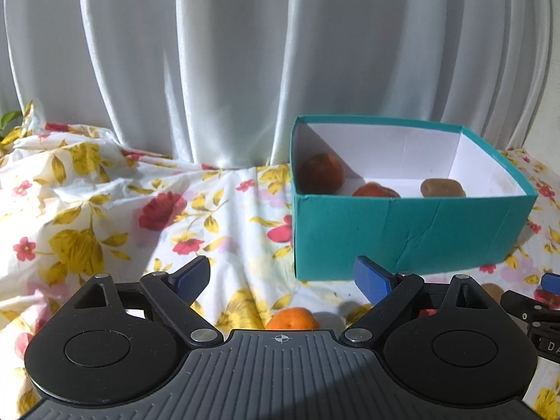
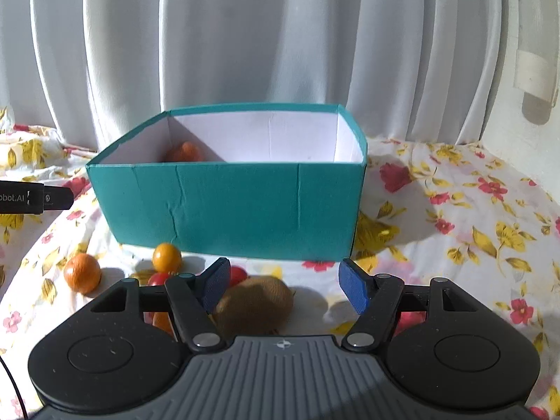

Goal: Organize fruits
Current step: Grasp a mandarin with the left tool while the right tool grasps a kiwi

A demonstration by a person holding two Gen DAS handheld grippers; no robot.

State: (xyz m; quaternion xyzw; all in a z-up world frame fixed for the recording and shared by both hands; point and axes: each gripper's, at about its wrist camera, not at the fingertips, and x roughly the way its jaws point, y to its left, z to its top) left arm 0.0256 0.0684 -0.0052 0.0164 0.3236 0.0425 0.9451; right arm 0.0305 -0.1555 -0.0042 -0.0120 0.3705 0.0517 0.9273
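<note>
In the left wrist view my left gripper (image 1: 283,280) stands open over the flowered cloth, with an orange tangerine (image 1: 292,318) low between its fingers, close to the body and untouched. The teal box (image 1: 402,231) sits ahead to the right and holds two reddish-orange fruits (image 1: 322,173) and a kiwi (image 1: 442,187). In the right wrist view my right gripper (image 2: 285,287) is open around a brown kiwi (image 2: 255,302) on the cloth. The kiwi lies by the left pad (image 2: 217,285); the right pad stands clear of it.
In front of the teal box (image 2: 227,206) lie loose fruits: a tangerine (image 2: 82,273), a smaller yellow-orange fruit (image 2: 167,257) and red ones (image 2: 238,274). The left gripper's tip (image 2: 35,197) shows at the left edge. White curtains hang behind the rumpled flowered cloth (image 2: 455,210).
</note>
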